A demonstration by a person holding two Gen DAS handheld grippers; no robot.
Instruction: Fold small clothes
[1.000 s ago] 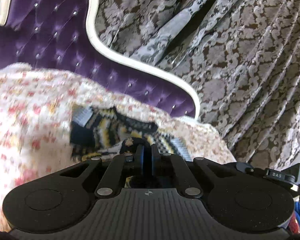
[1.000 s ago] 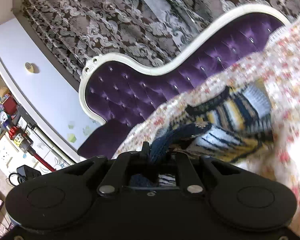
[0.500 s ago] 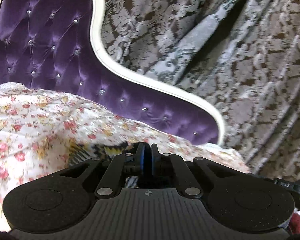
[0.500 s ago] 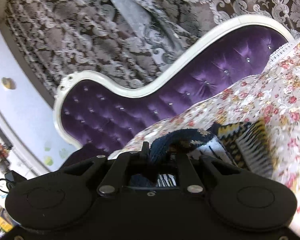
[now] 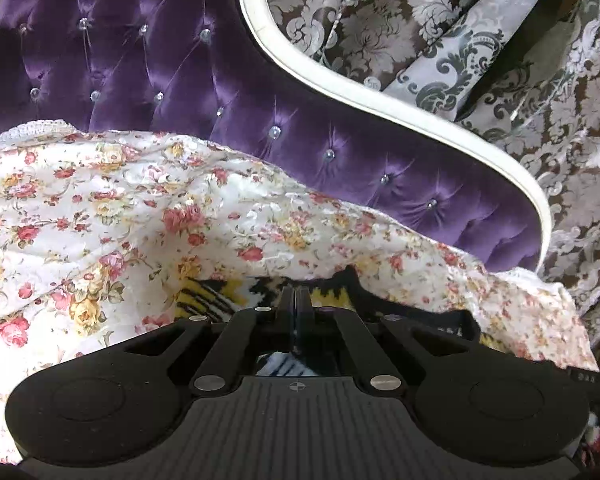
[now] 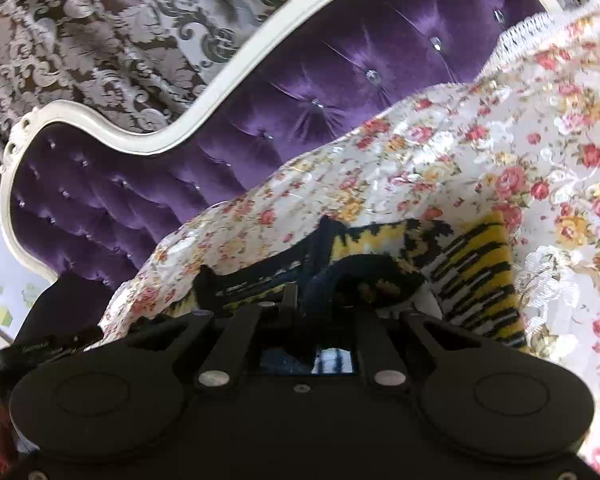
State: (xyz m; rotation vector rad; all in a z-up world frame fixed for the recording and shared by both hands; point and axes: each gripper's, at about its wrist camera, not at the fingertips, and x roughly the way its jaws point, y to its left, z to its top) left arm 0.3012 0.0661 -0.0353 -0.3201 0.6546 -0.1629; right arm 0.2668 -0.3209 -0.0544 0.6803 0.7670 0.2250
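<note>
Both my tongs have sunk toward the floral bedspread [image 5: 140,208]; left tongs [image 5: 299,300] and right tongs [image 6: 300,300] clench the striped knit garment [image 6: 476,264], laying it down mid-fold, unfinished.

A home, probably a bedroom; a tufted purple velvet headboard [image 5: 148,80] in a cream frame rises behind a floral bedspread [image 5: 100,216]. Damask curtains [image 5: 560,128] hang behind.

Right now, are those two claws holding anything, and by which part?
Both pinch the yellow, black and white patterned knit garment: the right claw grips its dark navy edge, while the left claw is shut on another edge.
</note>
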